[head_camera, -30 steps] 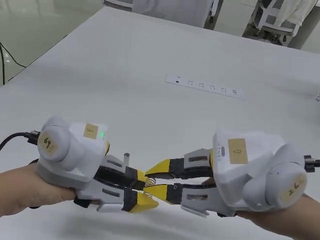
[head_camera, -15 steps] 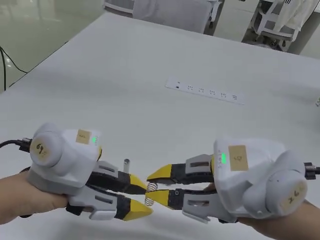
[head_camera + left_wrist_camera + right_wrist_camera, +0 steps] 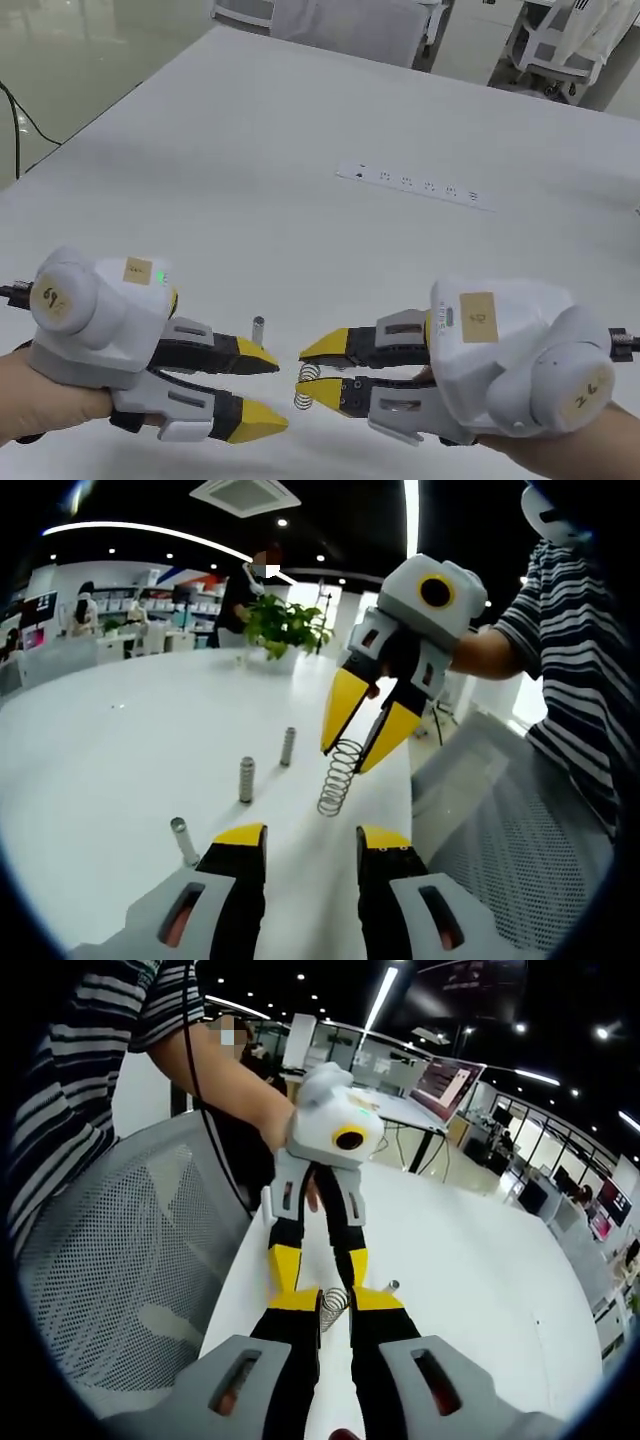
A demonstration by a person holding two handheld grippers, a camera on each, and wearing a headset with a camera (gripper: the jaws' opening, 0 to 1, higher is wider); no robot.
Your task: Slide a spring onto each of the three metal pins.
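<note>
We see the right gripper (image 3: 300, 377) at the lower centre of the head view, its jaws closed on the top of a spring (image 3: 307, 385) just above the table (image 3: 300, 130). The left gripper (image 3: 280, 393) faces it, jaws parted and empty. Three metal pins (image 3: 246, 779) stand upright at centre left of the left gripper view.

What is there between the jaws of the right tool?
A metal spring, gripped by one end in the right tool; the other coils stick out beyond it. The jaws cover the gripped coils.
</note>
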